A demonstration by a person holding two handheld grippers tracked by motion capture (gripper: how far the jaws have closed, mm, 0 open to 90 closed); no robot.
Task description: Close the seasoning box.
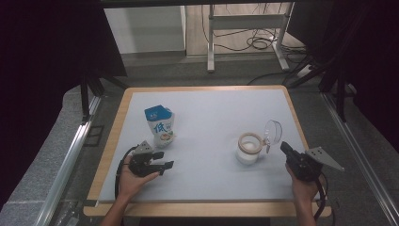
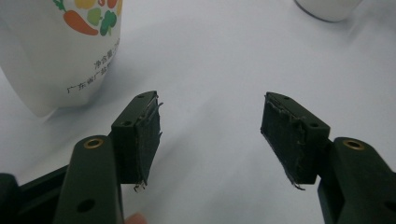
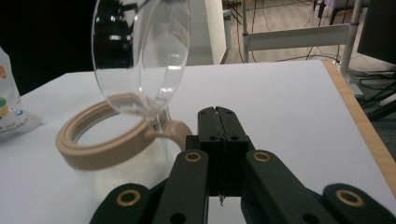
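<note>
With jar (image 1: pixel 248 148) lid (image 1: pixel 273 132) already flipped up on its hinge and pouch (image 1: pixel 160 125) upright and seemingly unopened at table (image 1: pixel 211 106) left-centre, looks roughly a third done: jar open, pouch contents not yet poured in. L gripper (image 1: pixel 163 160) spread, empty, just beside pouch on its near side; R gripper (image 1: pixel 284 148) pressed together, nothing pinched, just right of jar, w/ jar at table right-centre. Pouch print: big blue character "低" up front, veg pics, small lines starting "净含量" and "广东省", rest too blurred to read.
</note>
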